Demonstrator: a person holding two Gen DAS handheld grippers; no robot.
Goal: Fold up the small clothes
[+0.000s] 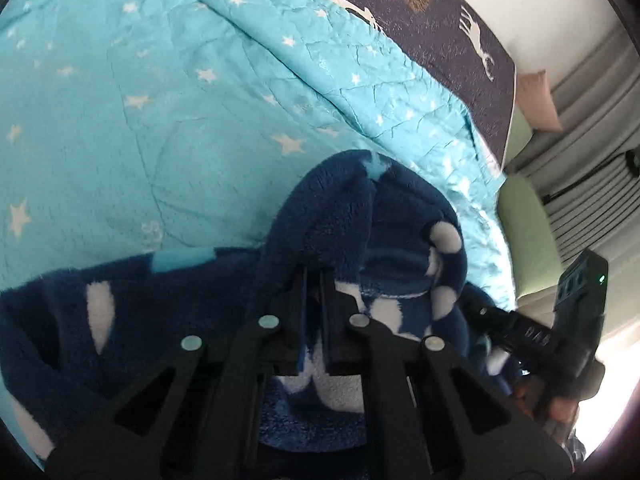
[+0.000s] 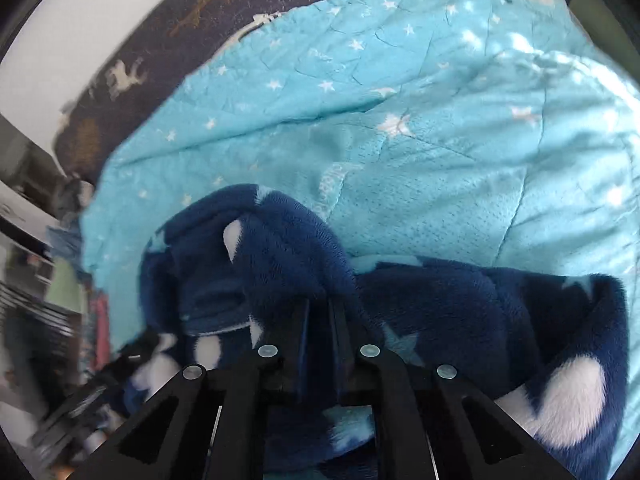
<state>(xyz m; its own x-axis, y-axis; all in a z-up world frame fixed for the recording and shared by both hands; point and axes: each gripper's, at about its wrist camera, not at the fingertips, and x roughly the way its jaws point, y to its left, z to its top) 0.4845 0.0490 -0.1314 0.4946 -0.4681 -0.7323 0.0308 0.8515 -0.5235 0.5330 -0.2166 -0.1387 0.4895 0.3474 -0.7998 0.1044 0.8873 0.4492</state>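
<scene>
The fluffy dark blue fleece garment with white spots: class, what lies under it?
The fleece garment lies on a turquoise star-print quilt. The quilt beneath it is covered, so unseen.

One navy fleece garment (image 1: 328,216), one turquoise starred quilt (image 1: 160,100), one dark deer-print sheet (image 1: 440,32), two grippers.

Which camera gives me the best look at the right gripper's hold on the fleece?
The right wrist view: the right gripper sits centred there, jaws shut on a raised fold of the navy fleece garment. The left wrist view shows only that gripper's black body and the hand at the lower right edge, with its fingertips hidden behind the fleece.
</scene>
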